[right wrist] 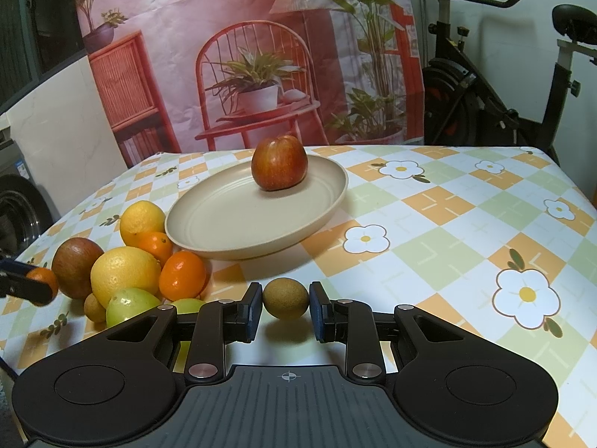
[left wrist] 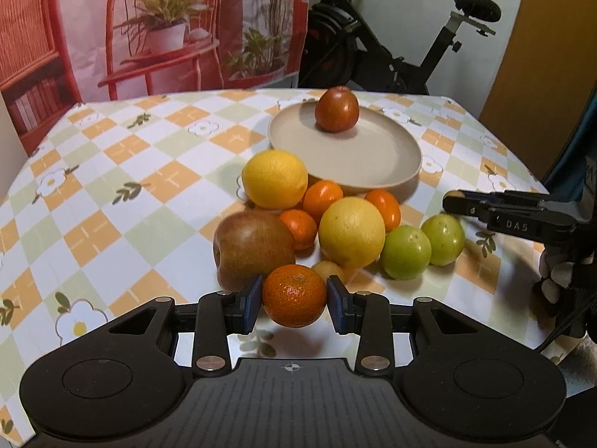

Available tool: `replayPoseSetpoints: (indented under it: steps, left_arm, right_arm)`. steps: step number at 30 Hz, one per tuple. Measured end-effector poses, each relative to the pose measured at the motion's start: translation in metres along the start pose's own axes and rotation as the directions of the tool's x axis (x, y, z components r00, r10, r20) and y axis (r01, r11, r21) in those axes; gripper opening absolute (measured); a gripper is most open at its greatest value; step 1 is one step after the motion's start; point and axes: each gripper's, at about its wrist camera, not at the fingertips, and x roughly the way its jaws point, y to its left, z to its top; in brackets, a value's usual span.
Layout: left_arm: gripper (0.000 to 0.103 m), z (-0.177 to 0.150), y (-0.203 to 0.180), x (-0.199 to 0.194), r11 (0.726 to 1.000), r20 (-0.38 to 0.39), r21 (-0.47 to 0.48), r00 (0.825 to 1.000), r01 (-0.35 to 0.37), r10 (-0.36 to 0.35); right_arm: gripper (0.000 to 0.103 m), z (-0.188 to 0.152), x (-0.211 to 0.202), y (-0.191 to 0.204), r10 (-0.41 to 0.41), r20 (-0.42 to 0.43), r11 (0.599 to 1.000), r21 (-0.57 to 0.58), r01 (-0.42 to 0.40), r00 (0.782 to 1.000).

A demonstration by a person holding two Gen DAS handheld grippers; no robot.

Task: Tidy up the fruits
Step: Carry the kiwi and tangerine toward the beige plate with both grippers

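1. Left wrist view: left gripper [left wrist: 294, 296] is clamped on one mandarin [left wrist: 294, 295], both blue pads touching its sides, fruit held clear of the tablecloth [left wrist: 112, 194].
2. Pile ahead of it, counted:
   - 2 yellow citrus: far one [left wrist: 275, 179], near one [left wrist: 351, 232].
   - 3 small oranges [left wrist: 322, 196], [left wrist: 298, 226], [left wrist: 384, 207].
   - 2 green fruits [left wrist: 405, 252], [left wrist: 444, 239], touching each other.
   - 1 brownish apple [left wrist: 253, 248], just behind the left pad.
   - 1 small tan fruit [left wrist: 328, 269], mostly hidden behind the mandarin.
3. Beige plate [left wrist: 345, 149] sits behind the pile with 1 red apple [left wrist: 336, 109] on it. The far yellow citrus touches the plate's rim.
4. Right gripper [left wrist: 453, 201] enters at the right edge, side-on. From here I cannot tell what it holds.
5. Right wrist view: right gripper [right wrist: 286, 300] is closed on one small brown-green fruit [right wrist: 286, 298], possibly a kiwi, held above the cloth, apart from the pile.
6. Same plate [right wrist: 257, 216] and red apple [right wrist: 279, 162] in this view; pile at left.
7. Only in this view: the held brown-green fruit, open cloth to the right.
8. Less visible in this view: only 2 small oranges [right wrist: 155, 246], [right wrist: 183, 275] show. The green fruits [right wrist: 130, 306] are partly behind the gripper body. The mandarin [right wrist: 43, 280] is a sliver at the left edge.
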Motion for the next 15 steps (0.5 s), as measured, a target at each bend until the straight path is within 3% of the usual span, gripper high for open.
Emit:
replayPoseSetpoints:
  steps: [8,15]
  left_arm:
    - [0.039,0.015,0.005,-0.013,1.0,0.059,-0.01,0.998,0.019,-0.018]
    - [0.039,0.053,0.016,-0.021,1.0,0.148,-0.014,0.989,0.019,-0.017]
  right_arm:
    - [0.025,0.008,-0.002,0.004,0.008,0.013,1.0,0.006,-0.008,1.0]
    - [0.025,0.032,-0.003,0.006,0.012,0.042,1.0,-0.009,-0.011,0.999]
